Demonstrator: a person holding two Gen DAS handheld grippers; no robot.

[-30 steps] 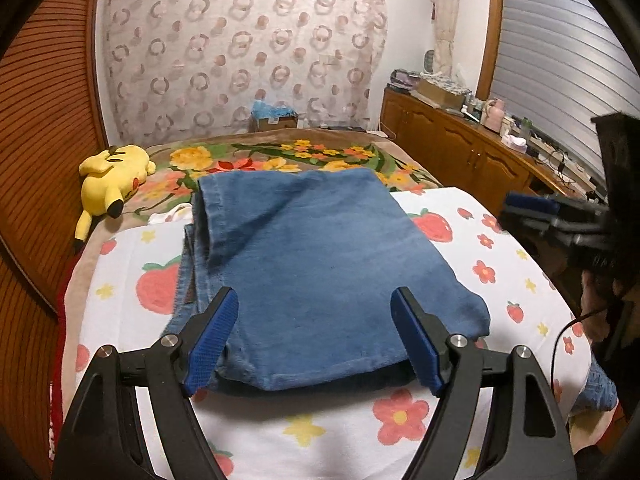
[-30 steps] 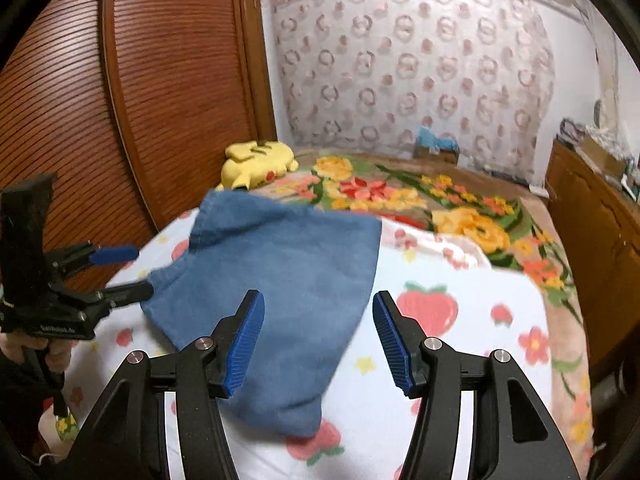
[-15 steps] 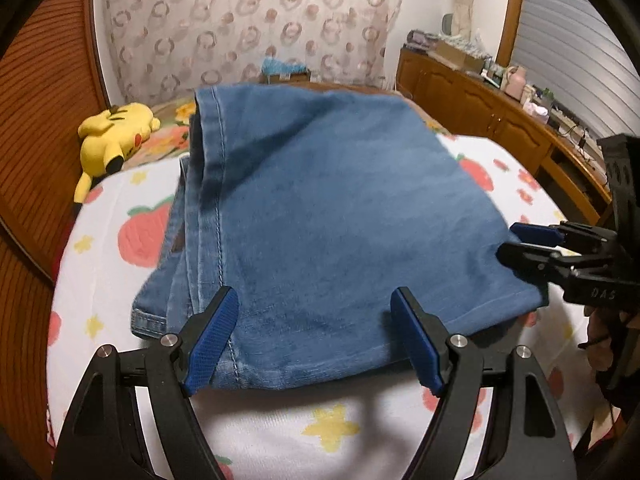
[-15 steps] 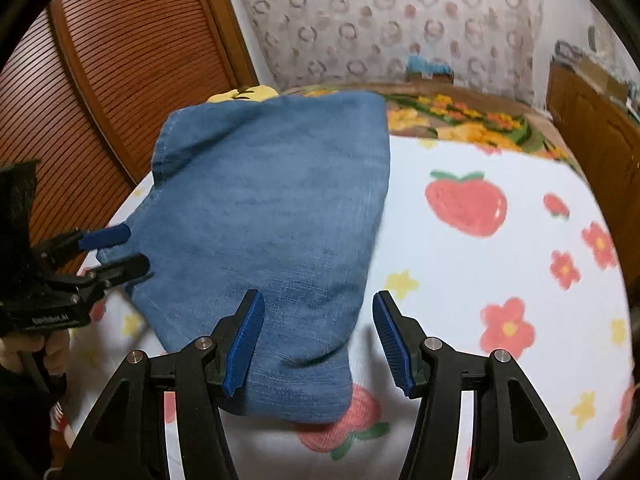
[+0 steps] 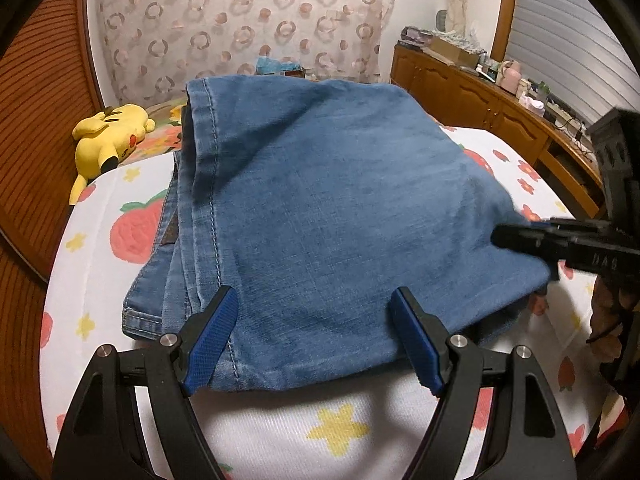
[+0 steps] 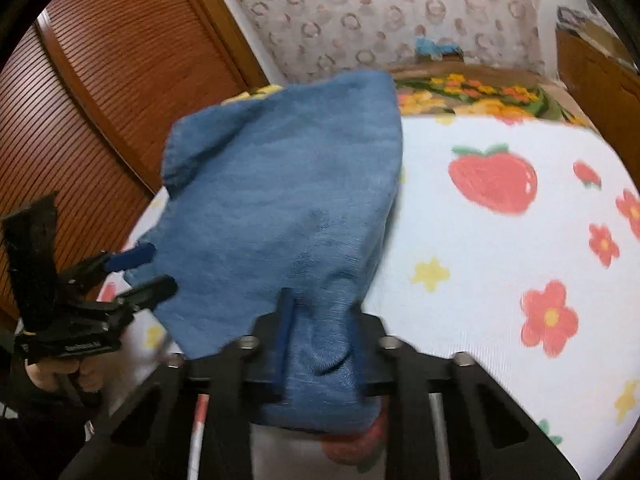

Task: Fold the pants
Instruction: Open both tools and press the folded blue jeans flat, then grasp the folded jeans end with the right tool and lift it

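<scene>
Folded blue jeans (image 5: 328, 216) lie on the strawberry-print bed cover (image 5: 340, 428). My left gripper (image 5: 316, 336) is open, its blue pads either side of the near edge of the jeans, holding nothing. It also shows at the left of the right wrist view (image 6: 140, 272), jaws apart at the jeans' side edge. My right gripper (image 6: 320, 344) is shut on the near corner of the jeans (image 6: 288, 216), with denim bunched between the pads. It shows at the right of the left wrist view (image 5: 516, 236), at the jeans' right corner.
A yellow plush toy (image 5: 108, 136) lies at the bed's far left by the wooden slatted wall (image 6: 100, 92). A wooden sideboard (image 5: 500, 108) with clutter runs along the right. A patterned curtain (image 5: 240, 24) hangs behind the bed, above a floral blanket (image 6: 472, 92).
Both grippers moved closer in to the jeans. My right gripper went from open to shut on the jeans' corner. My left gripper stayed open.
</scene>
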